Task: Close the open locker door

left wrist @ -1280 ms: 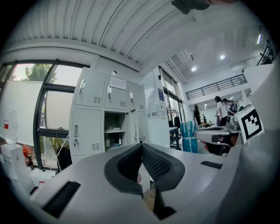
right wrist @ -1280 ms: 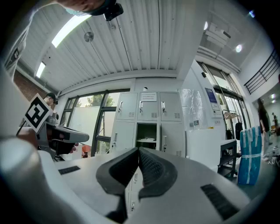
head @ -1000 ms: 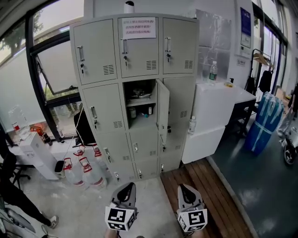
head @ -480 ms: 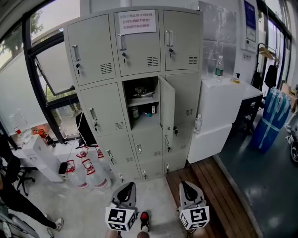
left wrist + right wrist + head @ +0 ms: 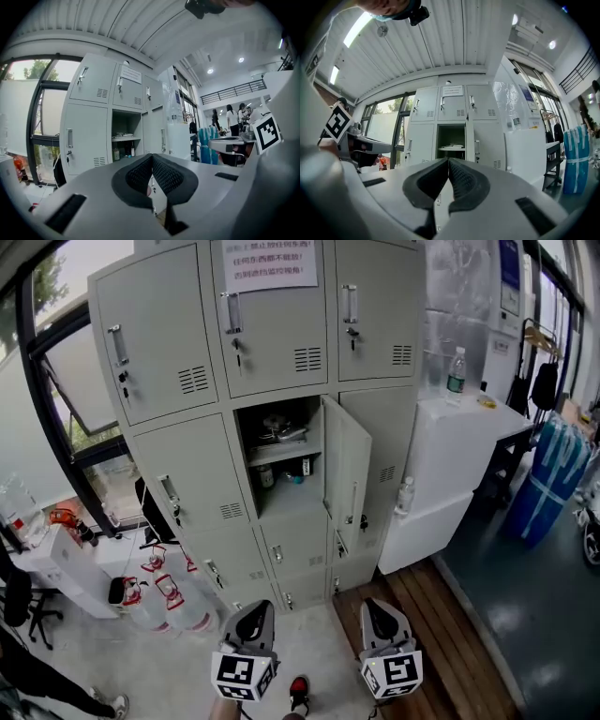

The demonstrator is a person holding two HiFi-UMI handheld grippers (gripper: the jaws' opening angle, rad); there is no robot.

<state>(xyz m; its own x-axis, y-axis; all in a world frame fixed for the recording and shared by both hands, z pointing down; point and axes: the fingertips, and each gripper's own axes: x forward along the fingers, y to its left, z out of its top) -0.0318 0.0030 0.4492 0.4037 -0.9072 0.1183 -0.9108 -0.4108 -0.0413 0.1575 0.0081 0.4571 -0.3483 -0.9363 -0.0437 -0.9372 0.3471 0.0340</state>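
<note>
Two grippers sit low in the head view, side by side and well apart from the grey locker bank point(image 5: 183, 460); the left gripper point(image 5: 253, 620) and the right gripper point(image 5: 379, 615) both point towards it; in each gripper's own view the jaws are pressed together with nothing between them; the open locker door point(image 5: 349, 470) belongs to the middle column, second row from the top, hinged at its right and swung outward; its compartment point(image 5: 281, 465) shows a shelf with small items; a white cabinet point(image 5: 455, 460) stands just right of the lockers, with a bottle point(image 5: 456, 369) on top; water jugs point(image 5: 169, 604) stand on the floor at lower left.
</note>
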